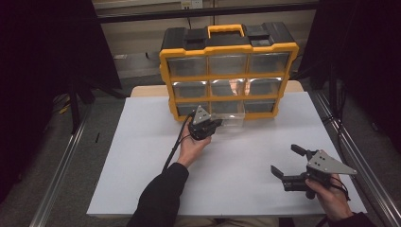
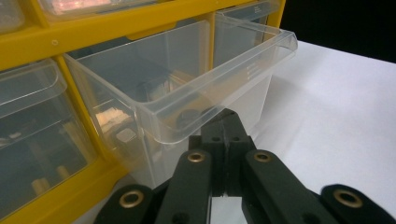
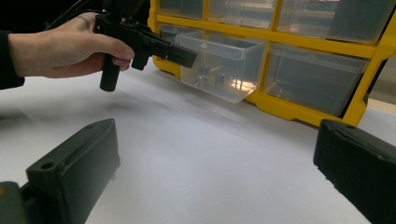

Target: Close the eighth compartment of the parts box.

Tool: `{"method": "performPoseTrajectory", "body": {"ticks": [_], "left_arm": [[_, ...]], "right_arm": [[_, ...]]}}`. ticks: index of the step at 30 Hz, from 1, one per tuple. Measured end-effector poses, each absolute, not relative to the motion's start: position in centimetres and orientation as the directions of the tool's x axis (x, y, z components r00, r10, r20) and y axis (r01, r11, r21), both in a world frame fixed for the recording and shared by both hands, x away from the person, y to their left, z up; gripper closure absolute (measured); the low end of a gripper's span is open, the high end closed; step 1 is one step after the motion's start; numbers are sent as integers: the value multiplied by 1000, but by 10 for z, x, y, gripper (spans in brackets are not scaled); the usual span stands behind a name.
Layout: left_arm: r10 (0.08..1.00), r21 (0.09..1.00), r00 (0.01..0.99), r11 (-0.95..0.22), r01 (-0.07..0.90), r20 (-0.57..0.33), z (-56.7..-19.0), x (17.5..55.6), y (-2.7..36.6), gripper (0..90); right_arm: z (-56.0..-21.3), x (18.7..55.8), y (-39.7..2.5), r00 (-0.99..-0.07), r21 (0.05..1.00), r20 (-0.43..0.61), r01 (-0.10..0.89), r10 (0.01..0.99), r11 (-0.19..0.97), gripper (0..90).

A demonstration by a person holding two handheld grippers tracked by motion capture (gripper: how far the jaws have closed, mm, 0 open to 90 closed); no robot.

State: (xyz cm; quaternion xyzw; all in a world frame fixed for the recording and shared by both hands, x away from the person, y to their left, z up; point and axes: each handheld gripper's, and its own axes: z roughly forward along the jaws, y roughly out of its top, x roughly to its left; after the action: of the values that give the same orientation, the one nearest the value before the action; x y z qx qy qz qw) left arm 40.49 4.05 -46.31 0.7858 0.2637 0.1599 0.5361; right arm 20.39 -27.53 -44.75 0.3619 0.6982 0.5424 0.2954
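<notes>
High view: your left claw [image 1: 218, 124] sits at about 12 o'clock from the desk's middle, its black jaws pressed together at the front lip of a clear plastic drawer [image 1: 231, 121]. That drawer juts out of the bottom row, middle slot, of the organizer [image 1: 230, 49], a boxy yellow-and-black case with nine glossy see-through drawers and a yellow handle on top. It stands at the far edge of the desk [image 1: 142, 156], whose top is a flat, matte white sheet. Your right claw [image 1: 286, 161] hovers near 4 o'clock, well apart from the case, with its jaws spread wide and a grey three-cornered plate on top.

Left gripper view: your left claw [image 2: 224, 120] has its two matte black jaws closed flat against each other, their tips tucked just under the drawer's [image 2: 187, 79] rolled, smooth rim at 12 o'clock. The drawer is thin-walled and rectangular; small dark parts lie inside, too blurred to name. Yellow frame bars run at 9 o'clock.

Right gripper view: your right claw [image 3: 217, 161] stands wide, a blocky jaw at 8 o'clock and another at 4 o'clock, with bare white desk between them. At 11 o'clock your left hand [image 3: 65, 44] grips the left claw [image 3: 187, 57], which meets the pulled-out drawer [image 3: 224, 67].
</notes>
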Motion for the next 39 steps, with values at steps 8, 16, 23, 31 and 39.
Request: {"method": "performPoseTrajectory", "body": {"ticks": [8, 16, 23, 31, 39], "left_arm": [[591, 927, 806, -282, 248, -36, -466, 411, 39, 900], [618, 918, 785, -293, 267, -31, -468, 416, 41, 900], [623, 918, 781, -291, 270, -32, -468, 421, 41, 900], [608, 919, 793, -290, 267, -38, -469, 425, 42, 900], [606, 917, 795, -300, 262, -29, -468, 433, 42, 900]], "right_arm": [[-447, 204, -275, -566, 972, -19, 184, 825, 149, 0], [-447, 204, -275, -565, 971, -19, 185, 825, 149, 0], [-447, 204, -275, -565, 972, -16, 186, 825, 147, 0], [-447, 203, -276, -565, 972, -15, 186, 825, 146, 0], [-447, 203, -275, -563, 972, -8, 189, 827, 138, 0]]}}
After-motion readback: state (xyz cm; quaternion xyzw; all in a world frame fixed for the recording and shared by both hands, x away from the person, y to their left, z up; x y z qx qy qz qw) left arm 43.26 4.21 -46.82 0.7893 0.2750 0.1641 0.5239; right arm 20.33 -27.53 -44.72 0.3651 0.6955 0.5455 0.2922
